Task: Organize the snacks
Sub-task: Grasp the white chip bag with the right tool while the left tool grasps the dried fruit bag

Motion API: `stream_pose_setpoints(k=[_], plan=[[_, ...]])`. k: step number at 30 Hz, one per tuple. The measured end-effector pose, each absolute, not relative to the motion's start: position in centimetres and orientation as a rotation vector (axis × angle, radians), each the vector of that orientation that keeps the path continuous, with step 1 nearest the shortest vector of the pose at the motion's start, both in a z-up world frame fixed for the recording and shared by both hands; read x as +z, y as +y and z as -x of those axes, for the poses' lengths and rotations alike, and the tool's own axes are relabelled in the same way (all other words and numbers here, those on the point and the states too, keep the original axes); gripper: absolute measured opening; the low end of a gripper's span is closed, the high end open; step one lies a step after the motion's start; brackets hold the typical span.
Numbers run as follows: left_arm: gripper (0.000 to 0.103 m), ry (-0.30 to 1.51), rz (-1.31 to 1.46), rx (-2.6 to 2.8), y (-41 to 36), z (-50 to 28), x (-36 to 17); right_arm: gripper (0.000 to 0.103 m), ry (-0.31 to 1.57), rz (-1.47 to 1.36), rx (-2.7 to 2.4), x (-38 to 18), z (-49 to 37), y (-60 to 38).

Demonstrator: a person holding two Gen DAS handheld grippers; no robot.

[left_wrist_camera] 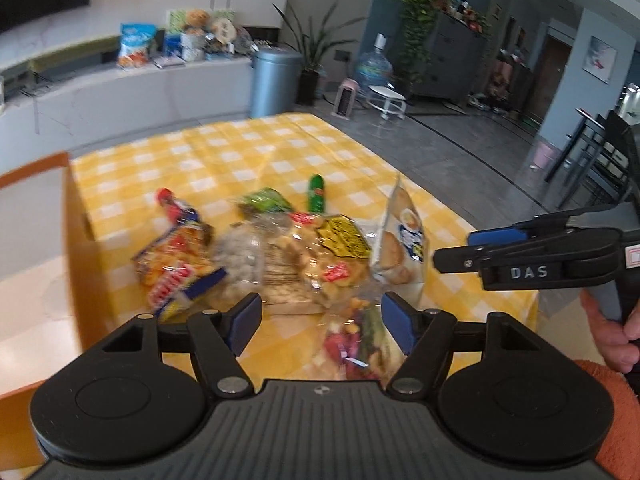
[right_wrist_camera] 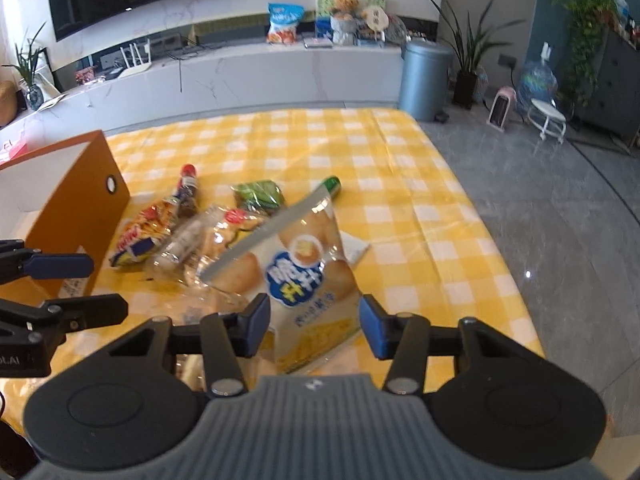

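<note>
A pile of snack bags lies on the yellow checked tablecloth (left_wrist_camera: 248, 148). It holds a bread bag with a blue label (right_wrist_camera: 304, 276), a red and yellow crisp bag (left_wrist_camera: 176, 256), clear packs (left_wrist_camera: 280, 264), a green pack (left_wrist_camera: 264, 200), a green tube (left_wrist_camera: 316, 192) and a colourful bag (left_wrist_camera: 356, 344). My left gripper (left_wrist_camera: 320, 326) is open just above the colourful bag. My right gripper (right_wrist_camera: 314, 326) is open, its jaws on either side of the bread bag's lower end, not touching it. Each gripper also shows in the other's view, the right (left_wrist_camera: 456, 256) and the left (right_wrist_camera: 100, 284).
An open orange box (right_wrist_camera: 76, 208) stands at the left of the pile; it also shows in the left wrist view (left_wrist_camera: 36, 248). The table's right edge (right_wrist_camera: 520, 304) drops to a grey floor. A blue bin (right_wrist_camera: 424, 76) and a low white counter (right_wrist_camera: 224, 76) stand behind.
</note>
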State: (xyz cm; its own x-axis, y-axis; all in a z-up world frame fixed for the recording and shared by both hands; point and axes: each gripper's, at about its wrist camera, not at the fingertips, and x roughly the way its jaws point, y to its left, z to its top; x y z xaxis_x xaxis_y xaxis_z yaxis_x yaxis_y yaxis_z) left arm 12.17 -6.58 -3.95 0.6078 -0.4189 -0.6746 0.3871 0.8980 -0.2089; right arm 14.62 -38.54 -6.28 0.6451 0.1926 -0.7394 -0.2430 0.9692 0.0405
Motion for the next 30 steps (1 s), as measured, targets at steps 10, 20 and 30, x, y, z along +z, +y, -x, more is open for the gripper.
stream_pose_setpoints(k=[10,20,30], plan=[[0.088,0.92,0.004,-0.521,-9.0,-12.2,-6.8,0.057,0.888,0.202,0.356,-8.6,-15.3,-37.7],[0.096,0.929,-0.02,-0.617,-9.7,-12.8,-8.1,0.08,0.885,0.289,0.414,-10.2,-16.1,-37.5],[0.088,0.937,-0.145,-0.606,-11.5,-12.1,-8.8,0.091,0.86,0.336,0.475,-10.9,-18.0,-37.3]])
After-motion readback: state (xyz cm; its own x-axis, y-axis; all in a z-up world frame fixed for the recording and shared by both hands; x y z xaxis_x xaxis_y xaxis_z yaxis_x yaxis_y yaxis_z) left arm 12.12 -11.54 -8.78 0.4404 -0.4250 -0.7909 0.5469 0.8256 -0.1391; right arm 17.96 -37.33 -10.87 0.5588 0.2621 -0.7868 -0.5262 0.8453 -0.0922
